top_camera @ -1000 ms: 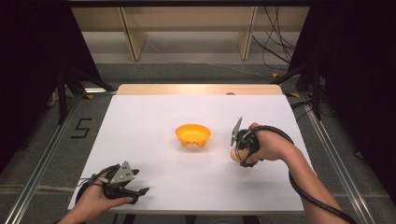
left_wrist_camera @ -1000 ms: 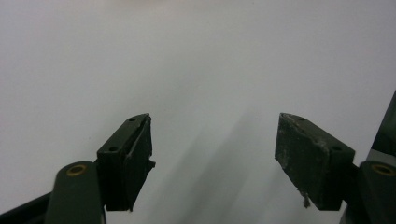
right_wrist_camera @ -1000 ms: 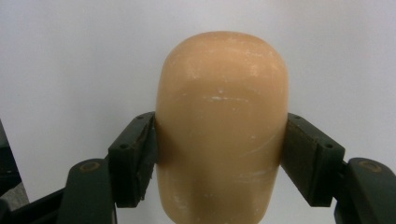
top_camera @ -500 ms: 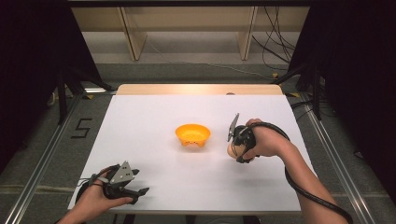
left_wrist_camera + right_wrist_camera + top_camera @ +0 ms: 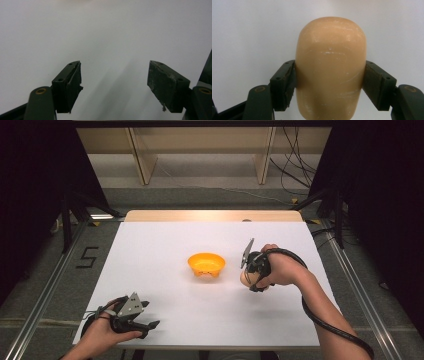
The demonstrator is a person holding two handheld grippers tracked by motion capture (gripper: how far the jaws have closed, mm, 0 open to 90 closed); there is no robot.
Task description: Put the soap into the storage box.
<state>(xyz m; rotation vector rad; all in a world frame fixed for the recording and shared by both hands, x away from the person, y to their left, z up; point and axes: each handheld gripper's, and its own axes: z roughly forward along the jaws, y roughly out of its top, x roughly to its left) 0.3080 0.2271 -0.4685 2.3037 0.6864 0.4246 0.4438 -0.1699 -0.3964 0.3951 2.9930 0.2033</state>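
A tan egg-shaped object (image 5: 329, 67) is clamped at its sides by the right gripper (image 5: 251, 276), held just right of the orange bowl (image 5: 206, 264), likely for dropping in. The left gripper (image 5: 115, 85) is parked spread and empty near the white table (image 5: 165, 240) edge.

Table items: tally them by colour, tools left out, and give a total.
Orange: 1, the bowl at mid-table.
Tan: 1, the egg-shaped object clamped in the right tool.
Total: 2.
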